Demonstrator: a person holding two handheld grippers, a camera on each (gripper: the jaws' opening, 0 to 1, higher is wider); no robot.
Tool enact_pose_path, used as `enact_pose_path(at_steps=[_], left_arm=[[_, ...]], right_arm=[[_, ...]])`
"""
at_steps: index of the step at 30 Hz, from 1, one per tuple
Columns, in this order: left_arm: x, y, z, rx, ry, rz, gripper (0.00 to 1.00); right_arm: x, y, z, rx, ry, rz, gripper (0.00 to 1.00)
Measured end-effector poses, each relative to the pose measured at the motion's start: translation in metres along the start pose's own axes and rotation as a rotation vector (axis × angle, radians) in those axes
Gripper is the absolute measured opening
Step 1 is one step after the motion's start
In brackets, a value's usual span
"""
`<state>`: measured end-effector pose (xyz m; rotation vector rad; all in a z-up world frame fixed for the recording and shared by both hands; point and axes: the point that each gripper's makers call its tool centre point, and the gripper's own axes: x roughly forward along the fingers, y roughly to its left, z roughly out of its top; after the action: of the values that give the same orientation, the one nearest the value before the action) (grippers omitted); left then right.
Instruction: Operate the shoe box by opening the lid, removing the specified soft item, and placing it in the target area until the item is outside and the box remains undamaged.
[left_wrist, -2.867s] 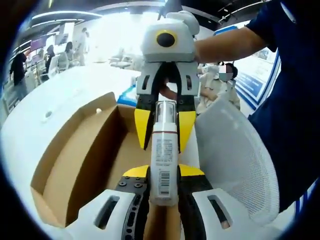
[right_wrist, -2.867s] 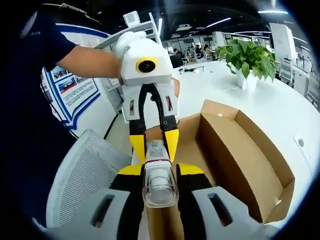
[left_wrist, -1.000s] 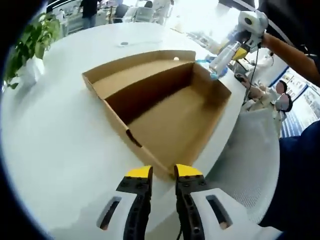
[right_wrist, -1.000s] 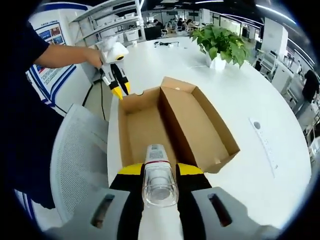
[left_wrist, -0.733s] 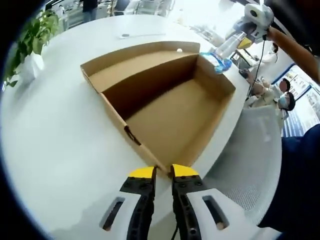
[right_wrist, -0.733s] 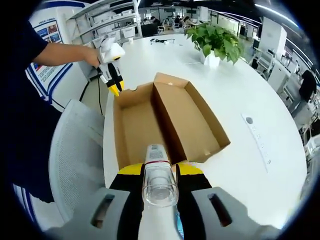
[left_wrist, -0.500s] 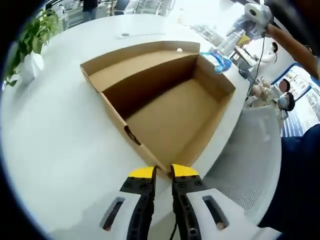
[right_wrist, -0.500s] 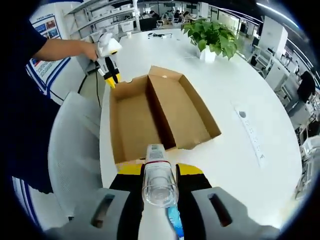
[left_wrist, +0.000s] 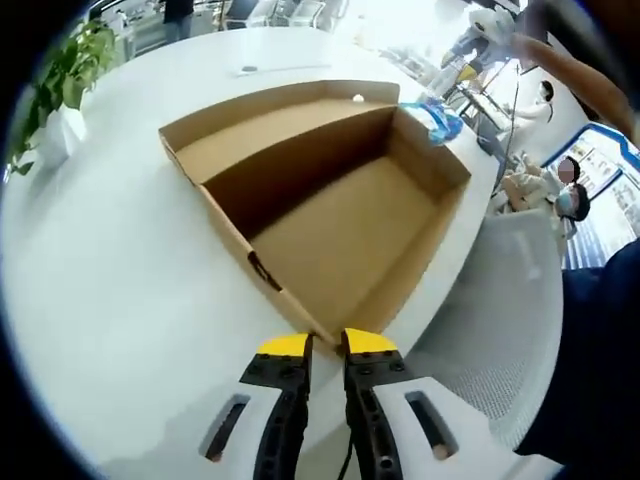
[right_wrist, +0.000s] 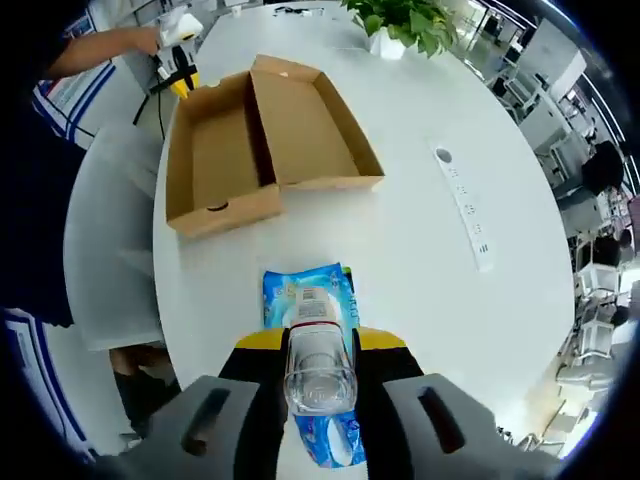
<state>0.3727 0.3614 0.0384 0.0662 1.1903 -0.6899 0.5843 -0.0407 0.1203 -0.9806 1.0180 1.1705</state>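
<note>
White and round, the table (right_wrist: 420, 250) sits in a bright open office, with a potted plant (right_wrist: 405, 25) near its far edge and a white power strip (right_wrist: 462, 205) lying well apart from the cardboard. In the right gripper view the shoe box (right_wrist: 262, 140) lies open and bare inside, its lid folded flat beside the tray. The right gripper (right_wrist: 318, 345) has its yellow-tipped jaws clamped on a clear-capped white bottle (right_wrist: 318, 350), held above a blue soft packet (right_wrist: 310, 300) that lies on the table outside the box, near its short end; whether the bottle touches the packet cannot be told. The left gripper (right_wrist: 178, 72) shows at the far corner of the box, in a person's hand. In the left gripper view the left gripper (left_wrist: 326, 345) rests with its jaws close together, just a thin gap between the tips, at the near corner of the shoe box (left_wrist: 330, 210). A mesh-backed office chair (left_wrist: 490, 320) stands beside the table edge, and the blue soft packet (left_wrist: 432, 118) lies just past the box's far end.
</note>
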Motion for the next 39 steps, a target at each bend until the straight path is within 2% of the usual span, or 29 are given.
enact_pose_path(at_steps=[8,15,27,39], left_arm=[[-0.001,-0.003,0.0,0.003,0.01,0.007,0.08],[-0.001,-0.004,0.0,0.005,0.008,0.01,0.08],[-0.002,-0.006,0.0,0.008,0.007,0.008,0.08],[-0.002,-0.008,0.0,0.026,0.015,0.003,0.09]], right_arm=[[0.015,-0.031,-0.014,-0.036,0.07,-0.032,0.22],[0.034,-0.05,-0.021,-0.067,0.12,-0.035,0.22],[0.063,-0.066,-0.033,-0.093,0.175,-0.02,0.22],[0.081,-0.065,-0.038,-0.132,0.208,0.019,0.22]])
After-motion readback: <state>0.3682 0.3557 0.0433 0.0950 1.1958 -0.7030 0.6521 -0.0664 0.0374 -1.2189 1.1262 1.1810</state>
